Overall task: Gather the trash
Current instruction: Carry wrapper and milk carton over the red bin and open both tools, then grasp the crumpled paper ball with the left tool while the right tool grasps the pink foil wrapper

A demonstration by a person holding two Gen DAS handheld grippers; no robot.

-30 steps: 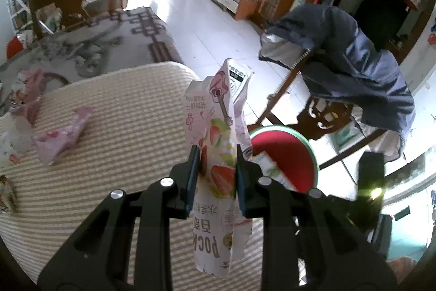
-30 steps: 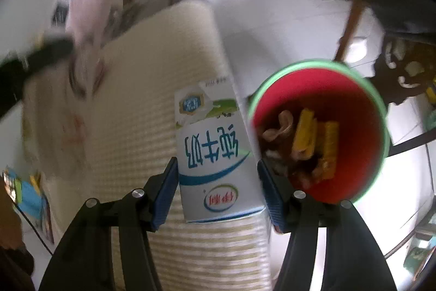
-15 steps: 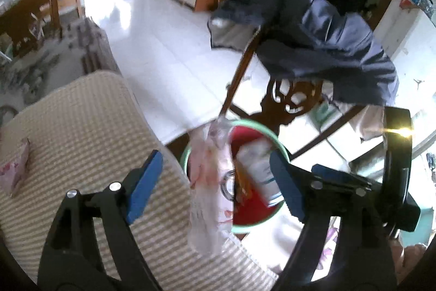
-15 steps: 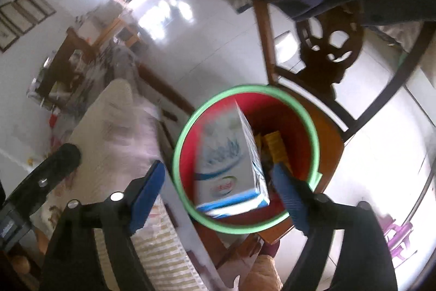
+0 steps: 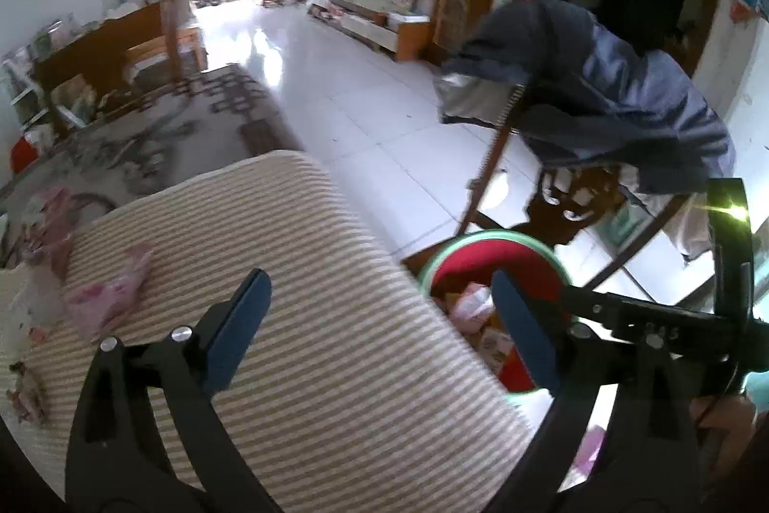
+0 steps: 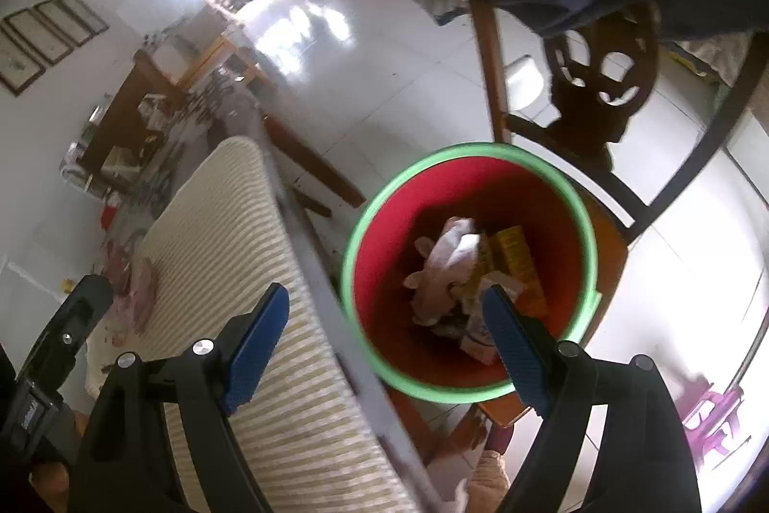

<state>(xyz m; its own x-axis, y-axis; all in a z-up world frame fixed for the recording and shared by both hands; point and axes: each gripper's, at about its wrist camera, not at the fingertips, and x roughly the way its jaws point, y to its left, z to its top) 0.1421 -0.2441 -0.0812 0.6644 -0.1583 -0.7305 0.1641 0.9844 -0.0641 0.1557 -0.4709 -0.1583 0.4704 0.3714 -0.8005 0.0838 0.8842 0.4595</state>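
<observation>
A red bucket with a green rim (image 6: 589,243) stands on a wooden chair seat beside the table; it also shows in the left wrist view (image 5: 485,235). Wrappers and cartons (image 6: 452,268) lie inside it. My right gripper (image 6: 384,330) is open and empty, just above the bucket's near rim. My left gripper (image 5: 379,320) is open and empty over the table's right edge. A pink wrapper (image 5: 110,296) lies on the striped tablecloth (image 5: 307,349) at the left.
More crumpled pink trash (image 5: 45,224) lies at the table's far left, and a scrap (image 5: 26,388) at its near left edge. A carved wooden chair back draped with a dark blue jacket (image 5: 610,99) stands behind the bucket. White tiled floor (image 5: 365,90) lies beyond.
Both grippers opened. The strawberry wrapper dropped from my left gripper and the milk carton from my right, both into the bucket. My left gripper swung back toward the table.
</observation>
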